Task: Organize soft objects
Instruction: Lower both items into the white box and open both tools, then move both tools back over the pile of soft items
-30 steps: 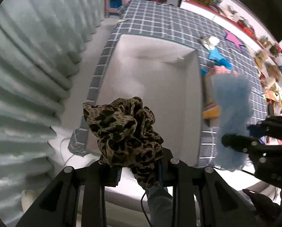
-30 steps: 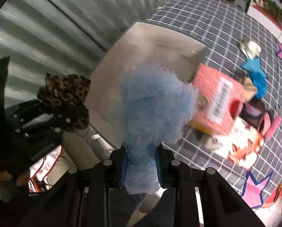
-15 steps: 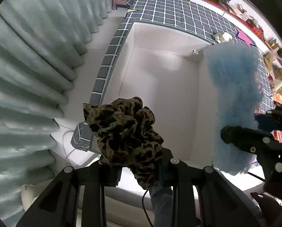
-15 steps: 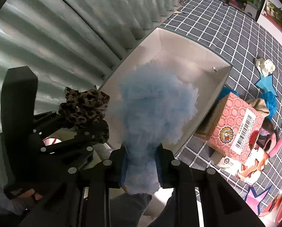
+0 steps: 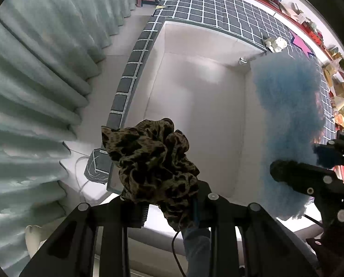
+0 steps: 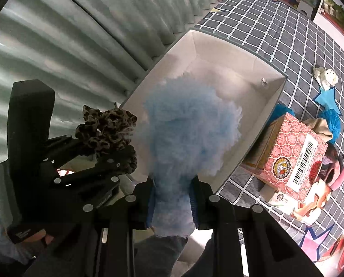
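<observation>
Leopard scrunchie [image 5: 153, 159] and blue fluff [image 6: 190, 138] above white box [image 5: 195, 106]

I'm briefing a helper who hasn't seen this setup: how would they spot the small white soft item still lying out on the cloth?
Start at the white box on the grid cloth. Look just past its far right corner, where the white item lies alone on the cloth, above a blue star. It is the only pale, crumpled, dotted thing there; its neighbours are blue or red.

both wrist views look steeply down from close above, the right from the right, sharing the white box [image 5: 195, 106] [image 6: 229, 73]
</observation>
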Action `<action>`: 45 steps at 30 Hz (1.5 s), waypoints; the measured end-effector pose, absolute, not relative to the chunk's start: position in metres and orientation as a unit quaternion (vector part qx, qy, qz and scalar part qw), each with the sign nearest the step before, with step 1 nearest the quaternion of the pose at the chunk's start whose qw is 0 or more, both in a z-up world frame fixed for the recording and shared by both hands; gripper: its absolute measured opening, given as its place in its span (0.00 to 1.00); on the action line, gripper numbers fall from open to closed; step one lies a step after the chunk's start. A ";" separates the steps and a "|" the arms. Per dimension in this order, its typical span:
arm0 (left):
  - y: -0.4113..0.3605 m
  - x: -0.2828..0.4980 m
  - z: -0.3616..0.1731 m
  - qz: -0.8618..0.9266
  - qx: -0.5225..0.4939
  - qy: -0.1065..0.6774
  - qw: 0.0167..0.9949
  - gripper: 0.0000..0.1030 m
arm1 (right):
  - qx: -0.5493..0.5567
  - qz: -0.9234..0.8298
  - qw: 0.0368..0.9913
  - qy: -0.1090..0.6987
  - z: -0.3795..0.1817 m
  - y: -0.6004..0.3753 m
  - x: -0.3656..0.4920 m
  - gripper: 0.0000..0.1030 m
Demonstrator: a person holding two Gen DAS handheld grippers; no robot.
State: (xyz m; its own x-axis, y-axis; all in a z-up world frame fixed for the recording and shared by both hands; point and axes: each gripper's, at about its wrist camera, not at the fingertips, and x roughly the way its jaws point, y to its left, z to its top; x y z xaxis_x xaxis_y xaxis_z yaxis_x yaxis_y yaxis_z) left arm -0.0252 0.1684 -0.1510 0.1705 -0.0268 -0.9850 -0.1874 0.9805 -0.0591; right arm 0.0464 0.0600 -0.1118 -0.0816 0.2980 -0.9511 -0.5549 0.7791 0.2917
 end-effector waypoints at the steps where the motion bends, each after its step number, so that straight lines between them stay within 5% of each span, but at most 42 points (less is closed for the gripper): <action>1: 0.169 -0.025 -0.152 0.053 -0.083 0.642 0.760 0.30 | -0.097 0.318 0.670 0.663 -0.112 0.060 0.047 0.25; 10: 0.165 -0.022 -0.154 0.050 -0.076 0.645 0.758 0.37 | -0.103 0.320 0.666 0.666 -0.116 0.064 0.047 0.27; 13: 0.164 -0.022 -0.153 0.052 -0.074 0.642 0.762 0.60 | -0.098 0.324 0.662 0.669 -0.117 0.064 0.048 0.50; 15: 0.162 -0.022 -0.151 0.054 -0.065 0.637 0.766 0.75 | -0.091 0.324 0.664 0.667 -0.115 0.063 0.050 0.77; 20: 0.166 -0.019 -0.145 0.062 -0.070 0.627 0.774 0.85 | -0.101 0.315 0.677 0.657 -0.109 0.060 0.051 0.78; 22: 0.166 -0.017 -0.144 0.066 -0.068 0.626 0.774 1.00 | -0.105 0.313 0.683 0.652 -0.106 0.058 0.050 0.88; 24: 0.166 -0.016 -0.143 0.069 -0.068 0.624 0.775 1.00 | -0.112 0.310 0.694 0.640 -0.099 0.057 0.051 0.98; 45: 0.133 0.009 -0.121 0.083 -0.046 0.621 0.778 1.00 | -0.098 0.292 0.732 0.607 -0.068 0.008 0.073 0.98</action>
